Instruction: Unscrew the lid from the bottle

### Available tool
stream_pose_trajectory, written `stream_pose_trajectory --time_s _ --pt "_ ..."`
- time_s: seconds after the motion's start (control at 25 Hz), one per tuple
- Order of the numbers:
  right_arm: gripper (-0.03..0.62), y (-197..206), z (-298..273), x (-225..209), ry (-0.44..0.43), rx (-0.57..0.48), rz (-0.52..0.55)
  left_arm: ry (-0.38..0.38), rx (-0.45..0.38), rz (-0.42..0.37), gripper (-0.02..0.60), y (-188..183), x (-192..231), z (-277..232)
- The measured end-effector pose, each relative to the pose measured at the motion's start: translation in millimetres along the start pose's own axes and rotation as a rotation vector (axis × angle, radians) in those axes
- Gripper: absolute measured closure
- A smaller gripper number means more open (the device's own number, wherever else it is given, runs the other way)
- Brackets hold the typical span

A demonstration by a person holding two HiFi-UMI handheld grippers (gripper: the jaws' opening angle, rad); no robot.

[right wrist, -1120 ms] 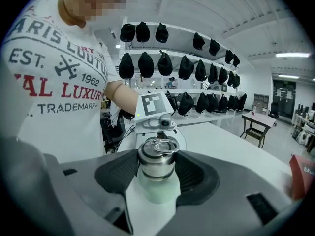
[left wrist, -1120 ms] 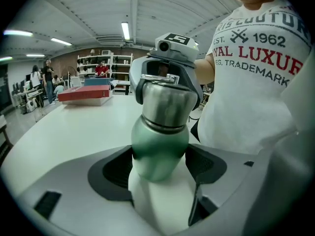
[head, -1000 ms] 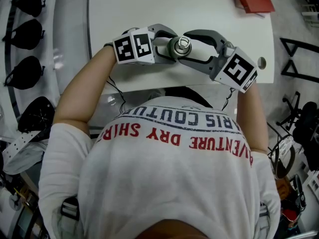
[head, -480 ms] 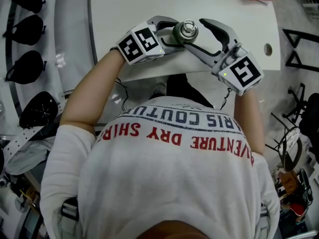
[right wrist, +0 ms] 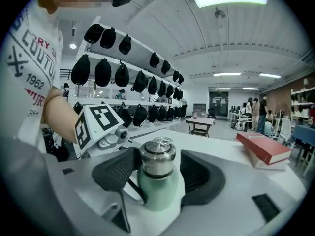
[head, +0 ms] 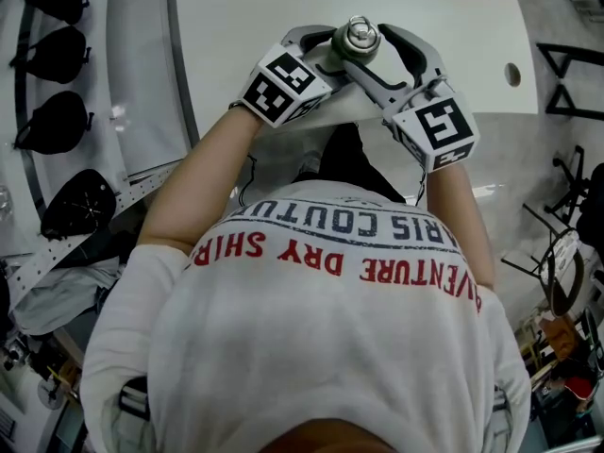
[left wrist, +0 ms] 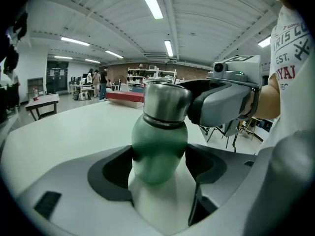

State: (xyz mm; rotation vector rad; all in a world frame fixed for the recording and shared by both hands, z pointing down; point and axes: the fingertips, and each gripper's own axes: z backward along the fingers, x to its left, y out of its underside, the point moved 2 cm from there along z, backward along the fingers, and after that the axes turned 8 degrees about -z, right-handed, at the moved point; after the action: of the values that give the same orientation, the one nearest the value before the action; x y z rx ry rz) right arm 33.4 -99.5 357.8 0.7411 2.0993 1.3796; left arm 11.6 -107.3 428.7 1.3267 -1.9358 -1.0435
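A green bottle [left wrist: 158,146] with a steel lid [left wrist: 166,102] is held upright over the near edge of the white table [head: 245,26]. My left gripper [left wrist: 160,166] is shut on the bottle's green body, with pads pressed on both sides. My right gripper [right wrist: 158,171] reaches round the lid [right wrist: 157,159] from the other side. Its jaws stand open: the left pad lies close to the lid and the right pad stands apart. In the head view both grippers meet at the lid [head: 360,36].
A red book [right wrist: 263,149] lies on the table's far right. Racks of black caps [head: 57,121] line the left side. A round hole [head: 512,74] sits near the table's right edge. People stand far off across the room.
Both grippers and the bottle have moved away from the body, farther over the table. The right gripper has swung round the lid, and its jaws now stand wider.
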Motion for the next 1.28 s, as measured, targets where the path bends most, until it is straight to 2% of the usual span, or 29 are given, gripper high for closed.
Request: stream_pose_trajectory --time_s 0.16,0.24,0.6,0.96,1.28 --pt "0.303 -3.7 -3.0 -1.9 0.059 -0.022 -0.013 -0.037 0.008 0.025 0.230 0.6 -1.0 -0.3" --pt "0.329 -4.3 -3.9 -2.9 0.075 -0.025 -0.022 -0.049 0.016 0.032 0.230 2.2 -1.6 -0.4" --pt "0.358 -4.8 -5.4 -2.3 0.070 -0.019 -0.002 -0.054 0.007 0.035 0.230 0.6 -0.5 -1.2" --pt "0.359 -4.6 -5.0 -2.4 -0.015 0.019 0.040 -0.010 0.018 0.003 0.230 0.4 0.0 -0.6" --pt "0.359 -4.6 -6.2 -1.1 -0.151 0.061 0.092 0.128 0.061 -0.072 0.230 2.4 0.2 1.5"
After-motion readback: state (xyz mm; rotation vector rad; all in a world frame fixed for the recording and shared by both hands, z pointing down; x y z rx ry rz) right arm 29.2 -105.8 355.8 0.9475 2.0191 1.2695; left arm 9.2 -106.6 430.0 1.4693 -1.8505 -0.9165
